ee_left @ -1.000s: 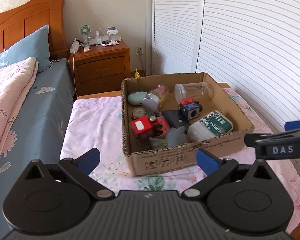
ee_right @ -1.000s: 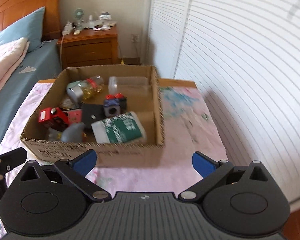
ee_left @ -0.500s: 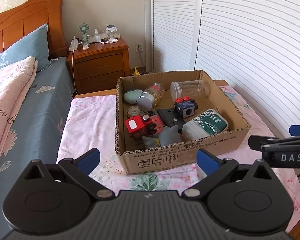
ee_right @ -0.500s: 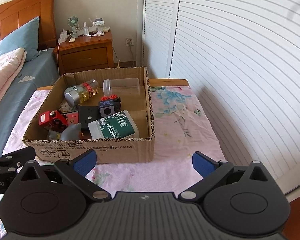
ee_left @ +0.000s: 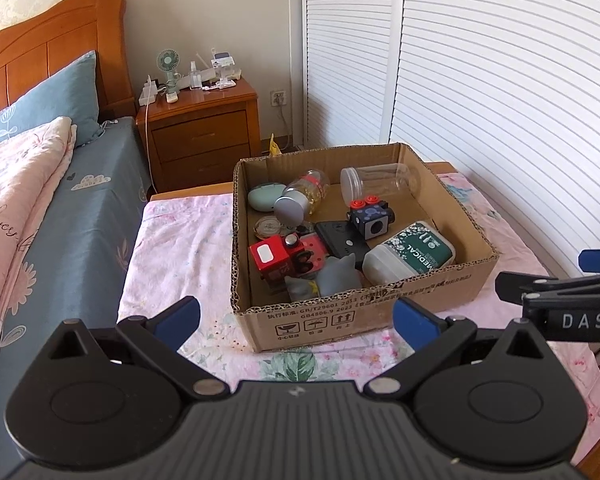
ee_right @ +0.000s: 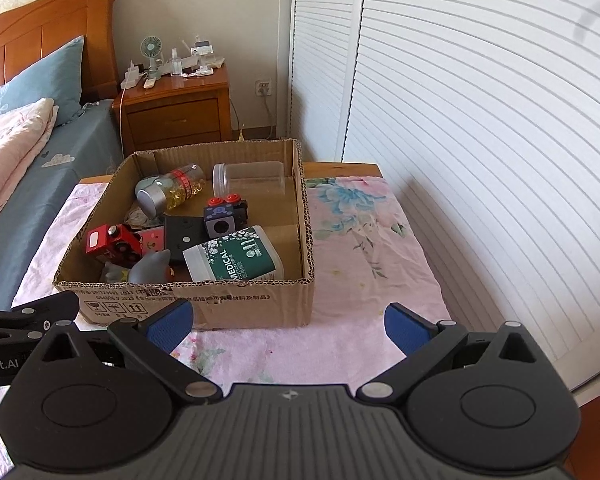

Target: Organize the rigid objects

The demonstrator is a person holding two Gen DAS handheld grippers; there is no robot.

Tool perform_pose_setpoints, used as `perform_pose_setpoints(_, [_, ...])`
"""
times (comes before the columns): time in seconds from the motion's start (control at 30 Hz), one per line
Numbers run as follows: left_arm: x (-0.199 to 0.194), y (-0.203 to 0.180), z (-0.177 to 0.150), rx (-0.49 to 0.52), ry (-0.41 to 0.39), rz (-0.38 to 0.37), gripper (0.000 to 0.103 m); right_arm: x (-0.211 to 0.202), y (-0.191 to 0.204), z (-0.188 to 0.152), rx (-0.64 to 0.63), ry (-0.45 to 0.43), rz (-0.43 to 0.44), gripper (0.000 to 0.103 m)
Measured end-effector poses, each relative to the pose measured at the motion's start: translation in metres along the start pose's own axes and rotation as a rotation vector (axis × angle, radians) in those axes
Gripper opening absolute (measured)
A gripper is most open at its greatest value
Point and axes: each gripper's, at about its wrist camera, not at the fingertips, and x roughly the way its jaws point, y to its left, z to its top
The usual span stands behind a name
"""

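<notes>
An open cardboard box [ee_left: 428,294] [ee_right: 236,306] sits on a table under a pink floral cloth. Inside lie a red toy truck [ee_left: 278,258] [ee_right: 112,243], a white-and-green "MEDICAL" tub [ee_left: 410,252] [ee_right: 234,258], a dark cube with red buttons [ee_left: 370,216] [ee_right: 224,216], a clear jar [ee_left: 380,178] [ee_right: 248,176], a bottle of yellow capsules [ee_left: 302,198] [ee_right: 172,194], a grey figure [ee_left: 338,276] [ee_right: 150,266] and a green case [ee_left: 262,197]. My left gripper [ee_left: 296,316] hangs open before the box's front wall. Open too, my right gripper [ee_right: 288,322] is near the box's front right corner. Neither holds anything.
A bed with blue sheet [ee_left: 72,216] and pink quilt [ee_left: 16,184] lies left of the table. A wooden nightstand [ee_left: 204,132] with a small fan stands behind. White louvred doors [ee_left: 500,100] line the right. Bare floral cloth [ee_right: 364,248] spreads right of the box.
Both grippers have drawn back and up from the box, which now looks smaller and lower in both views. Both stay open and empty.
</notes>
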Motion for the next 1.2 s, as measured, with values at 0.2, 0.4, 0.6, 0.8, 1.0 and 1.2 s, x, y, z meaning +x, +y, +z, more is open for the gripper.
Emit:
perform_pose_setpoints(0.2, [0.0008, -0.0004, 0.0006, -0.001, 0.002, 0.005, 0.102, -0.0002, -0.0021, 0.0003, 0.007, 0.0, -0.002, 0.103])
perform_pose_setpoints(0.4, [0.0018, -0.002, 0.0006, 0.004, 0.006, 0.004, 0.102, -0.0002, -0.0029, 0.0005, 0.008, -0.001, -0.003, 0.103])
perform_pose_setpoints(0.6, [0.0015, -0.0028, 0.0002, 0.003, 0.007, 0.004, 0.102, -0.0007, -0.0033, 0.0, 0.009, 0.0, -0.003, 0.103])
perform_pose_setpoints(0.8, [0.0011, -0.0032, -0.0003, 0.004, 0.006, 0.005, 0.102, -0.0008, -0.0034, -0.0002, 0.009, 0.0, -0.002, 0.103])
perform_pose_setpoints(1.0, [-0.0001, -0.0033, -0.0008, 0.003, 0.006, 0.005, 0.102, -0.0012, -0.0034, -0.001, 0.009, -0.001, 0.0, 0.103])
perform_pose_setpoints(1.2, [-0.0018, -0.0038, -0.0013, 0.001, 0.006, 0.006, 0.102, -0.0021, -0.0035, -0.002, 0.009, -0.001, 0.0, 0.103])
